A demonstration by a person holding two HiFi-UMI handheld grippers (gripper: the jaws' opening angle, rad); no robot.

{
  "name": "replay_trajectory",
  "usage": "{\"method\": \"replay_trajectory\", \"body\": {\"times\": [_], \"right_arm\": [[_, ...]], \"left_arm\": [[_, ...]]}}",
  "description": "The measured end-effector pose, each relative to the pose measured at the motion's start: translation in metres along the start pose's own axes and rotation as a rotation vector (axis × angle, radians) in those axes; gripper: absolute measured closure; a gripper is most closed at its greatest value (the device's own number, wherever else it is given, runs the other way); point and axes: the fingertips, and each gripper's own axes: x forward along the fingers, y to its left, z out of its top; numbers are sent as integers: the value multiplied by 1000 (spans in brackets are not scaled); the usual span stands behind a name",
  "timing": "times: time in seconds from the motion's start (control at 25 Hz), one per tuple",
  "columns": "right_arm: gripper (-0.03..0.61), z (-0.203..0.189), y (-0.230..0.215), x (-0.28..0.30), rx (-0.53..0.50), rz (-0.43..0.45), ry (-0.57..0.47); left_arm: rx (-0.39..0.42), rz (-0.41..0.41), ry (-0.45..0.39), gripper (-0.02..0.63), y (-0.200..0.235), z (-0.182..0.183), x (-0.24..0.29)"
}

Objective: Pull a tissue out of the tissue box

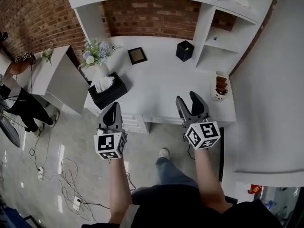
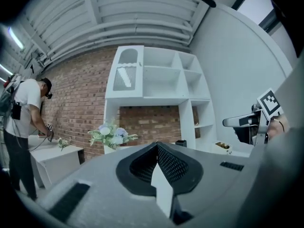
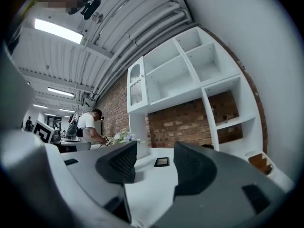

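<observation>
Holding my left gripper (image 1: 114, 107) with jaws pressed together and my right gripper (image 1: 187, 98) spread and empty, I have both near the white desk's (image 1: 161, 80) front edge. The black tissue box (image 1: 113, 95), tissue (image 1: 103, 83) sticking up, sits on the left corner, just beyond the left jaws.

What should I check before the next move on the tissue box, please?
1. Tissue sticks up out of the box: ok.
2. Right gripper open and empty: ok.
3. Left gripper open: not ok, its jaws are together with nothing between them.
4. A gripper at the tissue: not ok, both hang at the near edge of the table, apart from the box.
5. Room above the box: ok, the flowers stand behind it, not over it.
6. Box stays put when the tissue is pulled: cannot tell.
</observation>
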Motion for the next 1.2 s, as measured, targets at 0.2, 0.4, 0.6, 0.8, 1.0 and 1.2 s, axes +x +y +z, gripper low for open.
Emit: {"method": "replay_trajectory", "body": {"times": [0.2, 0.4, 0.6, 0.8, 1.0, 1.2], "right_arm": [[357, -14, -26, 71, 21, 68, 42], [357, -27, -23, 110, 29, 115, 85], [357, -30, -19, 141, 21, 130, 104], [358, -22, -15, 171, -1, 144, 109], [357, -5, 16, 215, -114, 263, 123], [359, -3, 70, 258, -330, 473, 199]], "left_arm": [[15, 31, 43, 606, 7, -10, 56], [0, 58, 77, 607, 19, -25, 69], [-64, 70, 66, 607, 36, -33, 92], [-72, 73, 76, 606, 52, -34, 104], [-100, 122, 87, 607, 80, -39, 100], [-121, 157, 97, 606, 100, -46, 91]]}}
